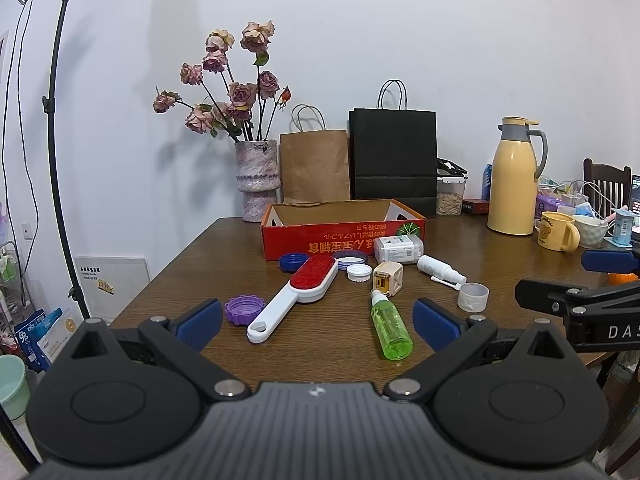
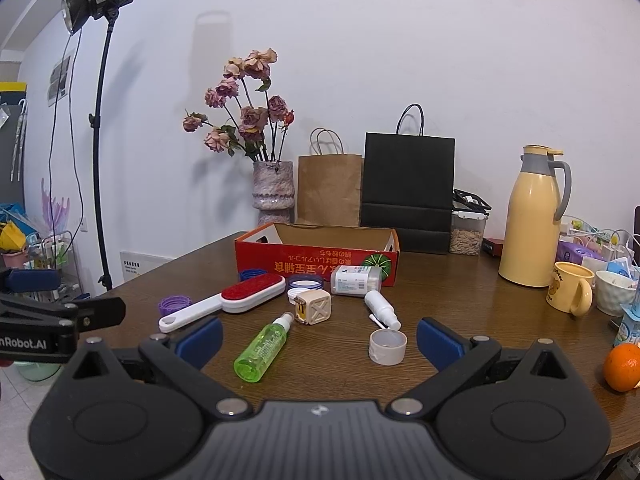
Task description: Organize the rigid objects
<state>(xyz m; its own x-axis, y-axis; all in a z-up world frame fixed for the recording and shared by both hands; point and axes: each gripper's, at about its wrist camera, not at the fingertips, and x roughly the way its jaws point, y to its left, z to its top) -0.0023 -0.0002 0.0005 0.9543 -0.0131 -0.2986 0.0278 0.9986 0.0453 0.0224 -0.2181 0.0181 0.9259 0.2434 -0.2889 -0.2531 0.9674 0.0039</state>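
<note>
A red cardboard box (image 1: 344, 236) (image 2: 316, 262) stands open-topped on the wooden table. In front of it lie a red-and-white lint brush (image 1: 296, 294) (image 2: 228, 300), a green spray bottle (image 1: 390, 328) (image 2: 264, 346), a beige plug cube (image 1: 387, 278) (image 2: 314, 306), a white spray bottle (image 1: 440, 270) (image 2: 382, 308), a tape roll (image 1: 473, 297) (image 2: 387, 346), a clear swab box (image 1: 398, 249) (image 2: 356, 279), and purple (image 1: 244, 309), blue (image 1: 294, 261) and white (image 1: 359, 272) caps. My left gripper (image 1: 318, 324) is open over the near edge. My right gripper (image 2: 320, 338) is open too, with nothing held.
A vase of dried roses (image 1: 256, 176), a brown bag (image 1: 314, 164) and a black bag (image 1: 394, 160) line the wall behind the box. A yellow thermos (image 1: 516, 180), a yellow mug (image 1: 558, 232) and clutter sit right. An orange (image 2: 623, 366) lies near the right edge. A light stand (image 1: 56, 140) rises left.
</note>
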